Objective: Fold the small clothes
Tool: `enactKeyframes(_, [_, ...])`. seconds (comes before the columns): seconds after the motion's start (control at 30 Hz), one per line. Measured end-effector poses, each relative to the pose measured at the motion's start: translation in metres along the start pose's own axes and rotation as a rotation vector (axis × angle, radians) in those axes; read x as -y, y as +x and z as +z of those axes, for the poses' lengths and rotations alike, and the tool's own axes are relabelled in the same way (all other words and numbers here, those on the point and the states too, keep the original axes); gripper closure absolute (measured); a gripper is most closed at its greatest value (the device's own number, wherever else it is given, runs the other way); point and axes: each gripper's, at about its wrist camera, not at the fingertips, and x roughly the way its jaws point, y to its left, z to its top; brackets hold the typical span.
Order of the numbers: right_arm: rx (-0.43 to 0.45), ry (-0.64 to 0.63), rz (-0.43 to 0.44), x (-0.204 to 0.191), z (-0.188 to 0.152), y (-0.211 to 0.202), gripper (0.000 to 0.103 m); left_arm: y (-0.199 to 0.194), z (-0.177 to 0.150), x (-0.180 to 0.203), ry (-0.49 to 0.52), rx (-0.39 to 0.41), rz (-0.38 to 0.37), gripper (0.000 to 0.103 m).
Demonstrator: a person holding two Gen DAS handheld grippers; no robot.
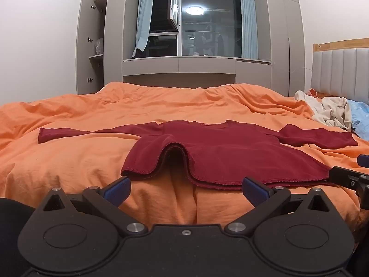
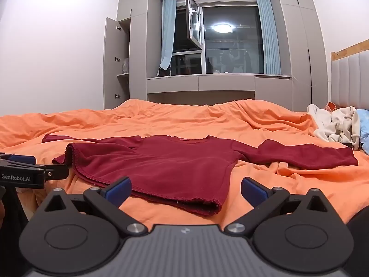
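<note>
A dark red long-sleeved top (image 1: 219,152) lies flat on the orange duvet (image 1: 69,161), neck away from me, both sleeves spread out to the sides. Its near hem is rucked up into a hump on the left. My left gripper (image 1: 185,190) is open and empty, just short of the hem. My right gripper (image 2: 185,189) is open and empty at the top's (image 2: 166,164) near right hem corner. Each gripper shows at the edge of the other's view, the right one (image 1: 346,177) and the left one (image 2: 34,170).
A heap of cream and blue clothes (image 1: 332,113) lies at the right by the grey padded headboard (image 1: 341,73). Beyond the bed stand grey wardrobes, one door open (image 1: 90,43), and a window (image 1: 207,23) with blue curtains.
</note>
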Motion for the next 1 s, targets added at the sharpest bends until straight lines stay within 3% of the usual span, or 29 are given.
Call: enactKeyframes(1.0, [-0.004, 0.003, 0.002, -0.0035, -0.0004, -0.0001, 0.0, 0.0, -0.0001, 0.0, 0.003, 0.002, 0.002, 0.001])
